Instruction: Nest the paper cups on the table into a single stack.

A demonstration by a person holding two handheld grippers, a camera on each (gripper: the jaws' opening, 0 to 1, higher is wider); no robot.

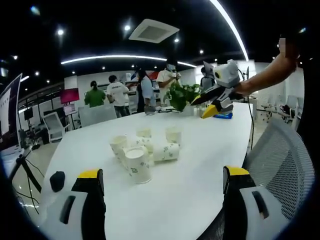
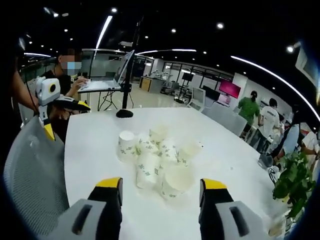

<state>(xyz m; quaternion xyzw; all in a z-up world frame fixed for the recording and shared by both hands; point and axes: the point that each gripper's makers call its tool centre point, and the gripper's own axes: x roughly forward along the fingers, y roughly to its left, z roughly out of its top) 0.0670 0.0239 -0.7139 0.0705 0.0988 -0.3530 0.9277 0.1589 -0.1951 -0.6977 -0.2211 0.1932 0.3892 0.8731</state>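
Note:
Several white paper cups with green print stand and lie in a loose cluster (image 1: pixel 142 150) on the white table (image 1: pixel 200 170). The nearest cup (image 1: pixel 138 166) is upright, and one cup (image 1: pixel 166 152) lies on its side. My left gripper (image 1: pixel 162 173) hovers open and empty just short of the cluster. In the right gripper view the same cluster (image 2: pixel 155 157) sits ahead of my right gripper (image 2: pixel 162 184), which is open with nothing in it. A cup (image 2: pixel 175 181) lies with its mouth toward that camera. Each gripper appears in the other's view, held above the table: the right gripper (image 1: pixel 202 106) and the left gripper (image 2: pixel 67 120).
A potted plant (image 1: pixel 181 95) stands at the table's far end. Grey mesh chairs (image 1: pixel 280 160) (image 2: pixel 30 175) press against the table edge. A small black object (image 1: pixel 57 180) lies at the table's left edge. A laptop on a stand (image 2: pixel 122 70) and several people are beyond the table.

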